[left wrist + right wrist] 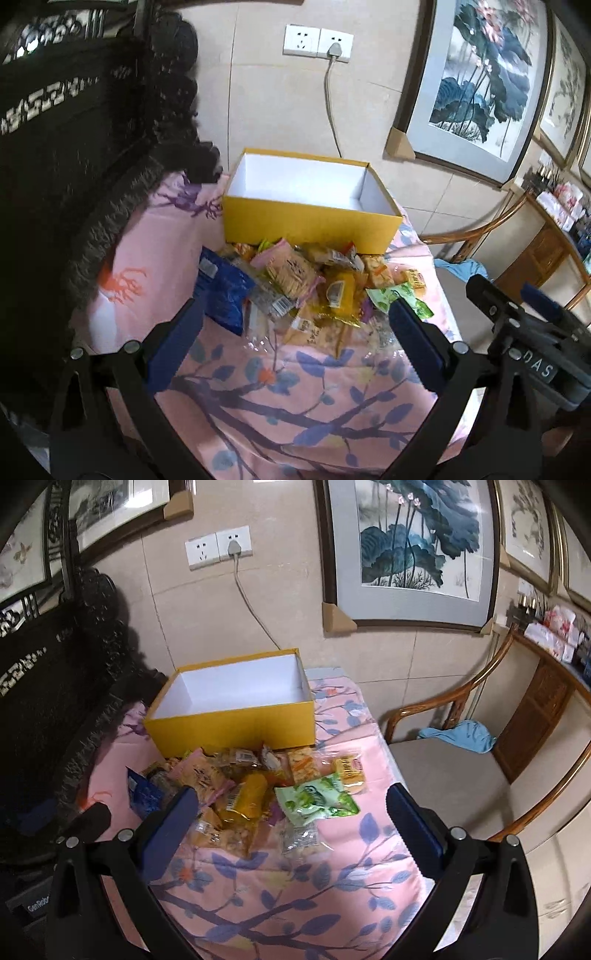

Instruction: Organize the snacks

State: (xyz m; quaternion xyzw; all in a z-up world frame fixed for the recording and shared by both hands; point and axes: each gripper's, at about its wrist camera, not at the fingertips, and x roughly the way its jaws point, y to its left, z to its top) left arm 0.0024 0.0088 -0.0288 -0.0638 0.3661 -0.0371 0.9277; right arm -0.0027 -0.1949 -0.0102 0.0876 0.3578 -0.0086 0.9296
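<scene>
A pile of wrapped snacks (303, 284) (251, 790) lies on the pink flowered cloth (295, 398), just in front of an empty yellow box (310, 221) (236, 720) with a white inside. A blue bag (223, 291) sits at the pile's left, a green packet (317, 799) (388, 295) at its right. My left gripper (295, 314) hangs open over the near side of the pile, holding nothing. My right gripper (291, 805) is open too, its blue pads either side of the pile's near edge. The right gripper's body (524, 332) shows at the right of the left wrist view.
Dark carved furniture (74, 147) borders the table's left side. A wooden armchair (461, 775) with a blue cloth (461, 734) on its seat stands to the right. Behind are a tiled wall, a socket with a cable (236, 550) and framed paintings (410, 546).
</scene>
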